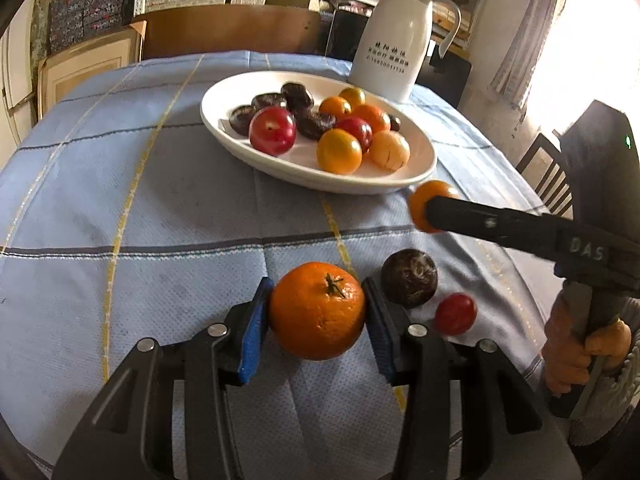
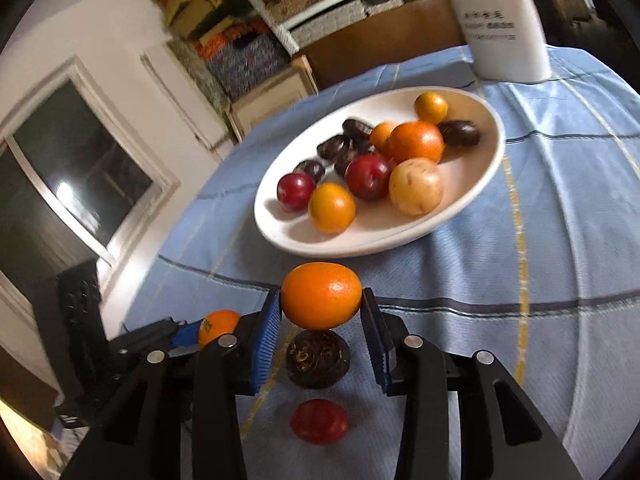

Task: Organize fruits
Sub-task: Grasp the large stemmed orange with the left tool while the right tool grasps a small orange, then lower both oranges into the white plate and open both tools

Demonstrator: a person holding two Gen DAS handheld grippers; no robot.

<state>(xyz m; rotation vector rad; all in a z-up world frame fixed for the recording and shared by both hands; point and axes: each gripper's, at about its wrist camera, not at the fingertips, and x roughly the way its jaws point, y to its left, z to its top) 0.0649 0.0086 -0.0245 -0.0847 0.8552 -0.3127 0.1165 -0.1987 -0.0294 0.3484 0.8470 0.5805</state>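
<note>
Left wrist view: left tongs [image 1: 317, 312] clamp a tangerine [image 1: 317, 310] above the surface's near edge; right tongs [image 2: 321, 300] pinch a kumquat [image 2: 321, 295] beside the plate [image 2: 276, 232]. Carry both level over the rim; release low, into gaps between fruit.

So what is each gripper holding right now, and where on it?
The left gripper holds a stemmed orange by its two sides. The right gripper holds a smaller oval orange fruit by its two ends.

Black grippers [image 1: 316, 312] with blue pads [image 1: 252, 340] (silver screws)
</note>
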